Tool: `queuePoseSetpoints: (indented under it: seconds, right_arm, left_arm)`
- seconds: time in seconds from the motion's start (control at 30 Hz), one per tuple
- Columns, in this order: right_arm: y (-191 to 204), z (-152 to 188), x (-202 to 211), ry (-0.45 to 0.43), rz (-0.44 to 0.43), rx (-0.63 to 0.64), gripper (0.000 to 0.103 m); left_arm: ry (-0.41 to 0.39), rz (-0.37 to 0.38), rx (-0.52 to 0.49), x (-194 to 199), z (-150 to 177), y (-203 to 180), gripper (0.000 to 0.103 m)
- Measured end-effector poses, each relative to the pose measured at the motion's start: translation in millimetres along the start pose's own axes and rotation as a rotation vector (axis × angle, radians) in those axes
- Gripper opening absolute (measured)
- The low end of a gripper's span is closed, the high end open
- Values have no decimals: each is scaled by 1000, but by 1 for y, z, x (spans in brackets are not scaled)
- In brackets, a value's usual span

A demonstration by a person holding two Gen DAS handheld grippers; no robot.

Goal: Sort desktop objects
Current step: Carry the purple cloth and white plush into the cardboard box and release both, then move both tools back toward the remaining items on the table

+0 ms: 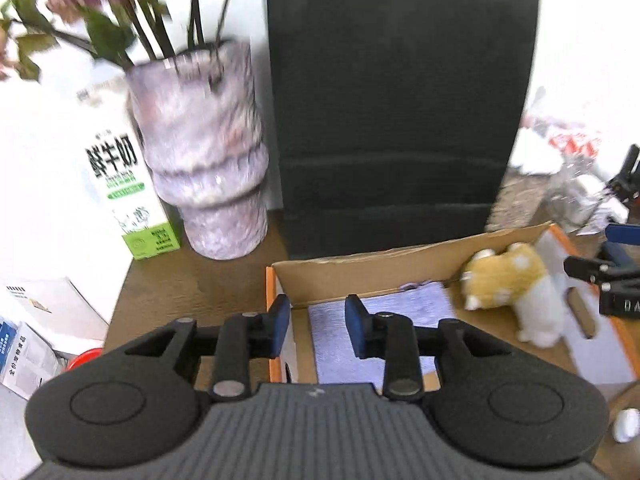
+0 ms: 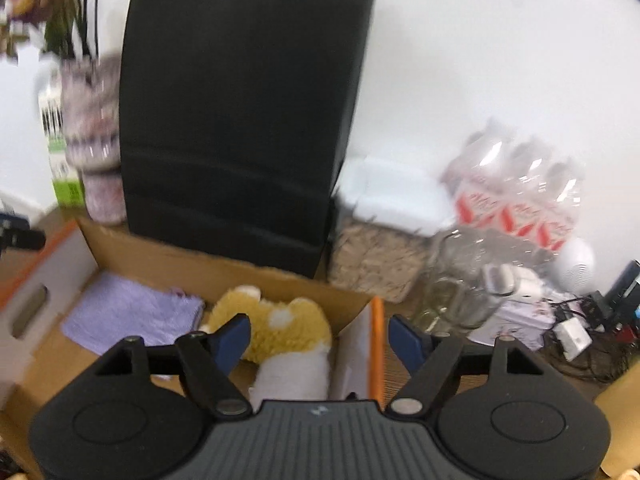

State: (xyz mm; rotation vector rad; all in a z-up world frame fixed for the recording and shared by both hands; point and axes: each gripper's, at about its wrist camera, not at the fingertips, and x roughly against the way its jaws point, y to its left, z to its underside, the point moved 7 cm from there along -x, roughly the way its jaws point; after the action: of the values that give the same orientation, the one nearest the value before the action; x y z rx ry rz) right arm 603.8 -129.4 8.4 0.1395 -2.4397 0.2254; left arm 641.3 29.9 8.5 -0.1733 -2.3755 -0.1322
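The left claw (image 1: 318,326) is seen released above the cardboard box (image 1: 360,268), where a purple cloth (image 1: 380,308) and a plush dog (image 1: 516,284) are laid. The right claw (image 2: 320,332) is spread wide, nothing grasped.

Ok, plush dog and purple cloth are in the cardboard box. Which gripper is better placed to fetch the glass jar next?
Right, probably. The glass jar stands just past the right gripper, whose jaws are open and empty. The left gripper faces the cardboard box and vase, farther from the jar.
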Motion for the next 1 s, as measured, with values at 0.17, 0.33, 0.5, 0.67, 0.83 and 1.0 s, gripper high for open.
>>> queuePoseSetpoints:
  seconds: [0.17, 0.33, 0.5, 0.67, 0.83, 1.0]
  right_arm:
    - [-10, -6, 57, -34, -15, -32, 83]
    - [-9, 25, 108, -73, -23, -26, 86]
    - [-7, 81, 157, -109, -52, -46, 86]
    - [-4, 135, 210, -146, -95, -81, 87]
    - [0, 192, 255, -149, -131, -122, 87]
    - [14, 238, 293, -166, -153, -138, 89]
  left_arm:
    - [-33, 64, 38, 63, 7, -10, 50]
    - [-43, 63, 32, 117, 52, -16, 53]
    - [-112, 65, 19, 173, 110, -29, 59]
    - [-164, 104, 61, 215, 160, -41, 67]
    - [-195, 76, 123, 243, 207, -48, 77]
    - [-206, 67, 150, 268, 257, -61, 79]
